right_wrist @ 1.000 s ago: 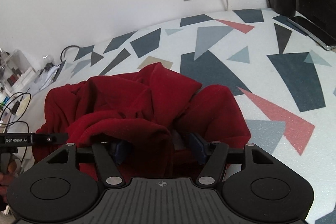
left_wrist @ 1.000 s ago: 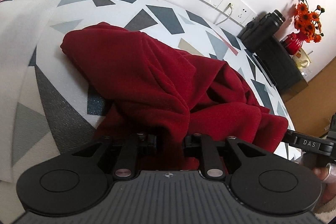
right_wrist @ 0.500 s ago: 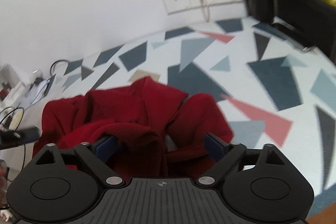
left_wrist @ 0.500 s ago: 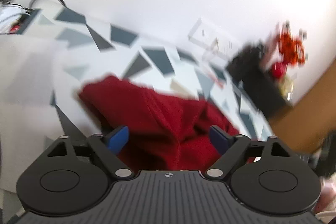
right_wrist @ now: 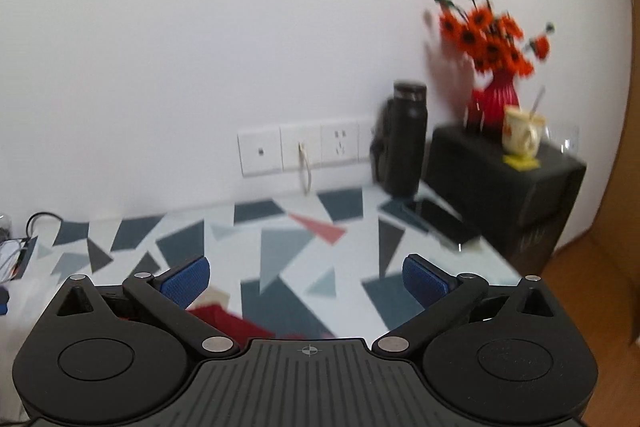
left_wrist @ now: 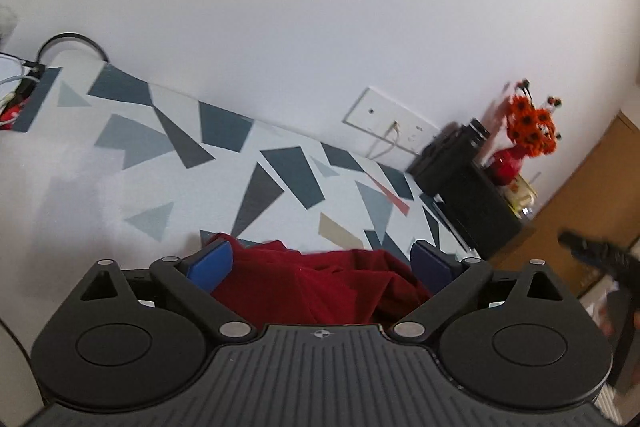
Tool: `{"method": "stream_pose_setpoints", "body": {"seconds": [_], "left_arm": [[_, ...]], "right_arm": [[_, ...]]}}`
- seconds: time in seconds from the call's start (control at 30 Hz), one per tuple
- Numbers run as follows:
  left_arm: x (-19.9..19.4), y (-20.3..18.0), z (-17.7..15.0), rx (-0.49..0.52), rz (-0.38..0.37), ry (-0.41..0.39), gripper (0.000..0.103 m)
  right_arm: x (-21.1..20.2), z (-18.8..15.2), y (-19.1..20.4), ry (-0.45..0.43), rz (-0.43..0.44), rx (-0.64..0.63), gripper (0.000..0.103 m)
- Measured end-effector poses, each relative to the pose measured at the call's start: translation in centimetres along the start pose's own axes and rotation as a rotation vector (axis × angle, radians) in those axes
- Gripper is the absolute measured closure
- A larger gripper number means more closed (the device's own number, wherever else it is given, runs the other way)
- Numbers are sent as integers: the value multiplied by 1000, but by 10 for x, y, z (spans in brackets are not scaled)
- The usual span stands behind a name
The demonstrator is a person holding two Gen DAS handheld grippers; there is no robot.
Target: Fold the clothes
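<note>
A dark red garment [left_wrist: 320, 287] lies crumpled on the table with the triangle-pattern cover [left_wrist: 132, 183]. In the left wrist view it fills the space low between my fingers. My left gripper [left_wrist: 322, 263] is open and empty above it. In the right wrist view only a small red edge of the garment [right_wrist: 224, 319] shows by the left finger. My right gripper [right_wrist: 306, 279] is open and empty, raised over the table [right_wrist: 280, 251].
A black box [right_wrist: 504, 187] at the right carries a red vase of orange flowers [right_wrist: 494, 59] and a mug [right_wrist: 520, 137]. A black bottle [right_wrist: 404, 139], a phone [right_wrist: 436, 221] and wall sockets [right_wrist: 300, 151] are at the back. Cables [left_wrist: 20, 87] lie far left.
Both grippers let go of the red garment, opened wide and lifted up and back. The garment now sits low in both views, and the wall fills most of each.
</note>
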State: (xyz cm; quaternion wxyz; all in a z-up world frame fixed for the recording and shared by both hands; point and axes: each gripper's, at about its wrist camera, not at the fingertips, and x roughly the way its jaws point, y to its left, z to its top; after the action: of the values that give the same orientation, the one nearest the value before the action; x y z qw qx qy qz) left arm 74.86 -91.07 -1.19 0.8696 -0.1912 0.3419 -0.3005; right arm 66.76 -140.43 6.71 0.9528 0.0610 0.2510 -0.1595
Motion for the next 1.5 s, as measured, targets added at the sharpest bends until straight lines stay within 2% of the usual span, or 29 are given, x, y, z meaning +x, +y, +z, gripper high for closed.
{"method": "stream_pose_setpoints", "body": {"seconds": [0.1,0.17,0.23,0.27,0.3,0.43,0.53,0.6,0.67,0.73,0.77,0.8,0.83,0.9,0.93,1.07,1.17,1.27,1.5], "left_arm": [[9,-6,-15,34,-2,59,6],[16,-12,-28,42,-1,102,6],[21,-18,-38,45,11,125,9],[23,-22,-43,45,19,133,12],[26,-25,-47,44,31,138,16],[37,-36,-57,10,132,122,25],[49,-47,-68,-93,253,111,26],[55,-54,-78,-137,304,107,27],[61,-62,-90,-167,387,115,36],[63,-69,-101,-213,450,112,45],[61,-73,-105,-231,467,100,50],[59,-78,-108,-241,485,90,59],[58,-82,-110,-249,507,81,68],[54,-90,-110,-246,553,72,75],[53,-94,-108,-248,564,60,80],[50,-110,-99,-218,605,11,86],[54,-119,-93,-172,614,-2,88],[64,-123,-85,-138,574,2,89],[104,-124,-73,-53,419,55,91]], "right_arm": [[24,6,22,32,50,-10,1],[48,2,35,73,117,-36,3],[74,-5,45,111,177,-85,21],[89,-9,48,144,196,-112,39],[103,-14,52,179,213,-137,48],[162,-30,52,277,305,-217,50],[200,-42,44,362,375,-232,49],[223,-50,37,418,434,-254,49],[239,-56,33,460,498,-293,49],[249,-62,32,503,561,-330,54],[251,-63,32,518,598,-342,61],[253,-64,32,530,636,-350,71],[255,-65,32,537,672,-355,76],[256,-66,30,533,715,-359,91],[256,-67,28,524,727,-359,93],[261,-65,4,500,727,-283,96],[265,-58,-26,457,687,-203,96],[261,-53,-65,414,561,-124,96],[252,-40,-157,309,250,56,96]]}}
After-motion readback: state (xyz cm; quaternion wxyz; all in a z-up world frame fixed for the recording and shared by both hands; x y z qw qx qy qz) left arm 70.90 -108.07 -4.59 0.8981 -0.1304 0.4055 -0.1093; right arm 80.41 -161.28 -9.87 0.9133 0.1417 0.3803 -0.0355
